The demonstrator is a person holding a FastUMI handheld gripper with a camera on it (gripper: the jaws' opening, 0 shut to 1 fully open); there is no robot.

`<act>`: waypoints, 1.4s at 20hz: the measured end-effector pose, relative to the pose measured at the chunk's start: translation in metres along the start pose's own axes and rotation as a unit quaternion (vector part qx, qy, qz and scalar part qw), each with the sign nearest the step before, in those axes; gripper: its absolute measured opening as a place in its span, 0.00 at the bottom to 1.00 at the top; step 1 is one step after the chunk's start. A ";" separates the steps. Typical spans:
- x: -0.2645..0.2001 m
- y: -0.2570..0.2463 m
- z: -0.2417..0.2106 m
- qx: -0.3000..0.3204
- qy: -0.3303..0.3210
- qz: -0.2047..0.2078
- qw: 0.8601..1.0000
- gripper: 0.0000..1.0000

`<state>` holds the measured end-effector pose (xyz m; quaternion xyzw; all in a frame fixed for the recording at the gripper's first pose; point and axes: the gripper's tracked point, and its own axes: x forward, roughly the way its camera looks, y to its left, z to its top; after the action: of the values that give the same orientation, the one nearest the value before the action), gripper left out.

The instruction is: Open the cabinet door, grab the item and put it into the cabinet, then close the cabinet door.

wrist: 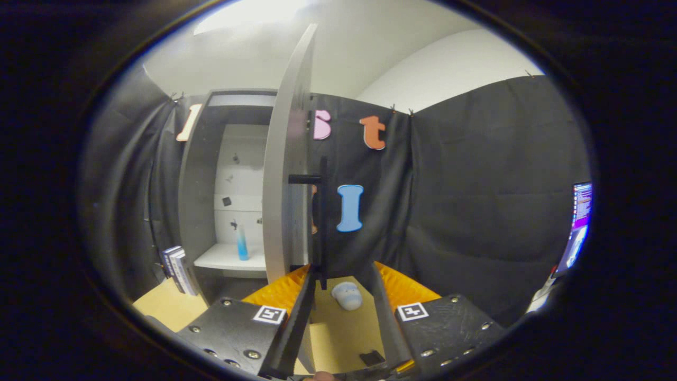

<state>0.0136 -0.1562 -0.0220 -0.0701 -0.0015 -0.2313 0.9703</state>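
Door (285, 174) swung open, edge-on, giving access to shelf (227, 259). Gripper (344, 317) fingers spread, empty, near handle (321, 222). Item (347, 295) waits between fingers.

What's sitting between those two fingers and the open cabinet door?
In the gripper view, a small grey-blue item lies on the table between the open gripper fingers, just short of the cabinet door.

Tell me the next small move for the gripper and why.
Probably back off the black door handle and lower toward the pale grey item on the table. The cabinet door already stands open, edge-on, and the gripper is open, with the item just ahead between its fingers. A blue bottle already sits on the shelf inside.
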 end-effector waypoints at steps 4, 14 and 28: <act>-0.010 0.028 0.003 0.021 0.001 0.023 1.000 0.67; 0.005 0.159 -0.005 0.042 0.030 0.127 0.991 0.72; 0.086 0.289 -0.024 0.059 0.041 0.181 0.981 0.74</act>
<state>0.2194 0.0576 -0.0823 -0.0018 0.0376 -0.0539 0.9978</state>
